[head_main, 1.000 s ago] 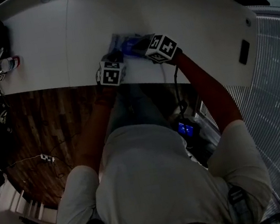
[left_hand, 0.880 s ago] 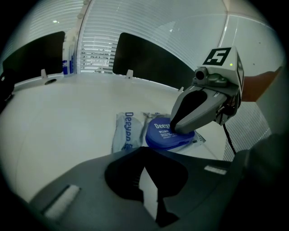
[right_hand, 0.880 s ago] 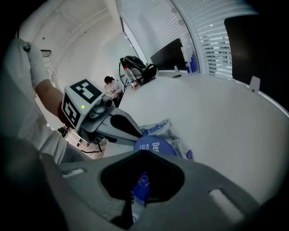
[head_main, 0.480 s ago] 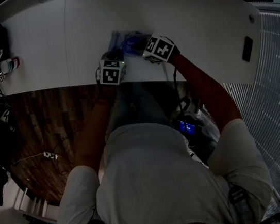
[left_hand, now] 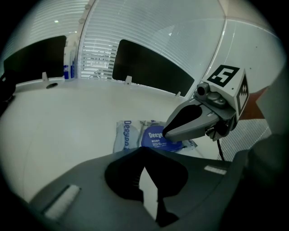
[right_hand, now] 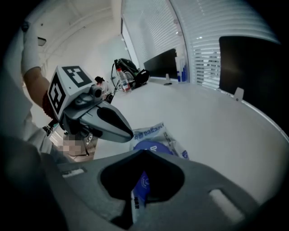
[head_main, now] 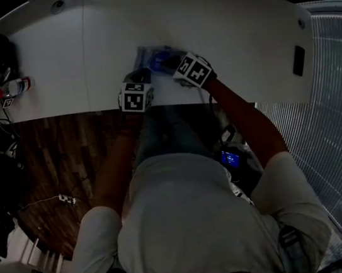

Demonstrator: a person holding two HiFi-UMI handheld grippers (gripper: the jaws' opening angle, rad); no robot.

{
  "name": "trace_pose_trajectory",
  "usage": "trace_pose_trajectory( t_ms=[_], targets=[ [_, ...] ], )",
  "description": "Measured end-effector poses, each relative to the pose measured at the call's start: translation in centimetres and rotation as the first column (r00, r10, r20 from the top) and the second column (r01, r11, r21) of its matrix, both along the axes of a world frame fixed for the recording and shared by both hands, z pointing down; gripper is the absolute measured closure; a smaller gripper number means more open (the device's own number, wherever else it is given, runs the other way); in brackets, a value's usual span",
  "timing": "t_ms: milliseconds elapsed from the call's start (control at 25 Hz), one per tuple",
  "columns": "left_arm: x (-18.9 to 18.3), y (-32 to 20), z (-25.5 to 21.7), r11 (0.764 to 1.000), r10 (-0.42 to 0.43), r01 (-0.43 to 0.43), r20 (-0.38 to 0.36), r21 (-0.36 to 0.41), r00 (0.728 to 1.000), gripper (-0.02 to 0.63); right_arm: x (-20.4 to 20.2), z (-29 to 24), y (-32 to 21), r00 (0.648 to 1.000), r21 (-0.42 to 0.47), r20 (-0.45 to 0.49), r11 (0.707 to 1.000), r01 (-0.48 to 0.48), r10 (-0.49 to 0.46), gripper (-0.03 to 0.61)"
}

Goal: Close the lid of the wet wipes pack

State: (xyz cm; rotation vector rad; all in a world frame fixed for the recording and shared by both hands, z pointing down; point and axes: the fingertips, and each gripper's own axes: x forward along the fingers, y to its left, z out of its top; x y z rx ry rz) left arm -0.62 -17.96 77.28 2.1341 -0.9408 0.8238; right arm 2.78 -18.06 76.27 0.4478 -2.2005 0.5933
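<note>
The soft, light pale-blue foil wet wipes pack lies flat on the white table. The right tool pinches its near edge; the left tool is clenched, empty. Best to press its stiff round dark-blue lid.

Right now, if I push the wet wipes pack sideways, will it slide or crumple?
Probably slides: the wet wipes pack lies flat on the smooth white table. Its soft wrapper may crumple, but the round blue lid looks stiff.

I am in an office: a long white desk, dark monitors along its far edge, window blinds behind.
</note>
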Motion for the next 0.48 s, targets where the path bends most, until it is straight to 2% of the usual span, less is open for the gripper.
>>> trace_pose_trajectory(
  t_ms=[120, 240, 360, 480],
  targets=[
    [-0.1, -0.4, -2.8, 0.999, -0.005, 0.006, -0.021, 0.039, 1.0, 0.612, 0.3, -2.8, -1.0, 0.995, 0.062, 0.048, 0.994, -0.088, 0.085, 0.578],
    [0.5, -0.7, -6.9, 0.995, 0.009, -0.003, -0.067, 0.095, 0.998, 0.612, 0.9, -6.5, -2.2, 0.982, 0.135, 0.098, 0.976, -0.172, 0.16, 0.578],
    [1.5, -1.2, -11.9, 0.987, 0.025, -0.003, -0.132, 0.161, 0.991, 0.612, 1.7, -10.4, -3.1, 0.962, 0.206, 0.157, 0.945, -0.254, 0.224, 0.578],
    [2.1, -1.6, -17.3, 0.977, 0.026, 0.02, -0.208, 0.214, 0.978, 0.612, 2.1, -15.1, -3.5, 0.93, 0.269, 0.239, 0.901, -0.339, 0.279, 0.578]
  ],
)
